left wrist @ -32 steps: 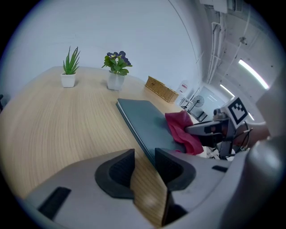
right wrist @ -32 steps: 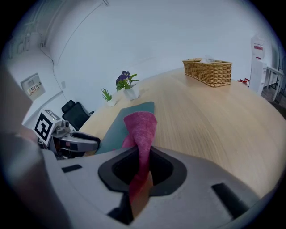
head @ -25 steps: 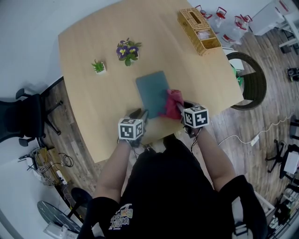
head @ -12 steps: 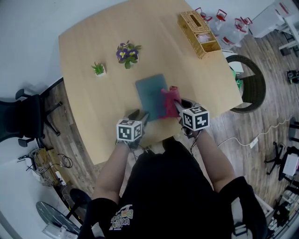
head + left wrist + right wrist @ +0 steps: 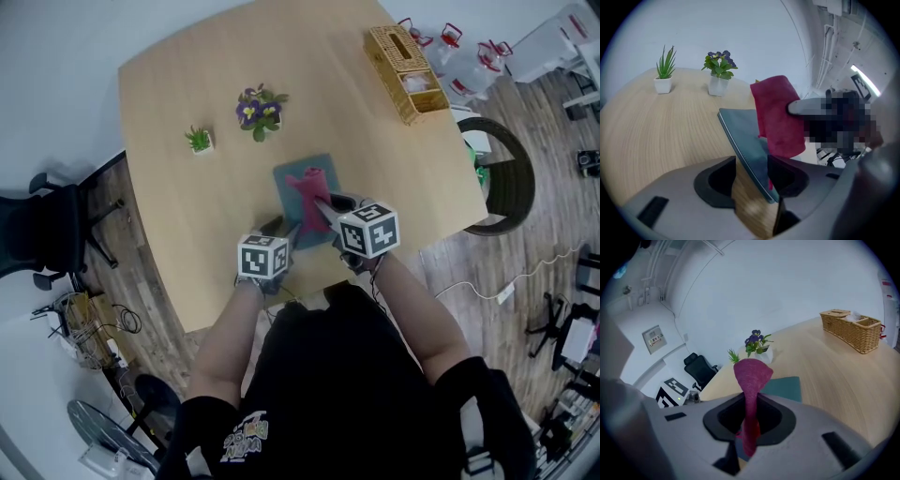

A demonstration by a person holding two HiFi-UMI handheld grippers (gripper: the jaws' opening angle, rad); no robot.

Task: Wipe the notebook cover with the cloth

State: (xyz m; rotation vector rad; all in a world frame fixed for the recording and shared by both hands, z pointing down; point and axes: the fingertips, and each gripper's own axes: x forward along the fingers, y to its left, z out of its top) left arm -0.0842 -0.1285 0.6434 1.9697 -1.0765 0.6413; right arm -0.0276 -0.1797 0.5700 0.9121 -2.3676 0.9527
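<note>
The person wears a black short-sleeved T-shirt (image 5: 347, 375) with a pale yellow-and-white print (image 5: 242, 437), and the left gripper (image 5: 279, 229) and right gripper (image 5: 324, 208) each have a grey moulded body, dark jaw recesses and a white cube with black square markers.

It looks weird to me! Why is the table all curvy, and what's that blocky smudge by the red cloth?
Left gripper view: the wide lens bends the table round; the blocky patch was added afterwards, not a real thing; the nearest wood is blurry. Right gripper view: same bending, dark corners, but the cloth and basket look sharp. Head view: soft, even light.
</note>
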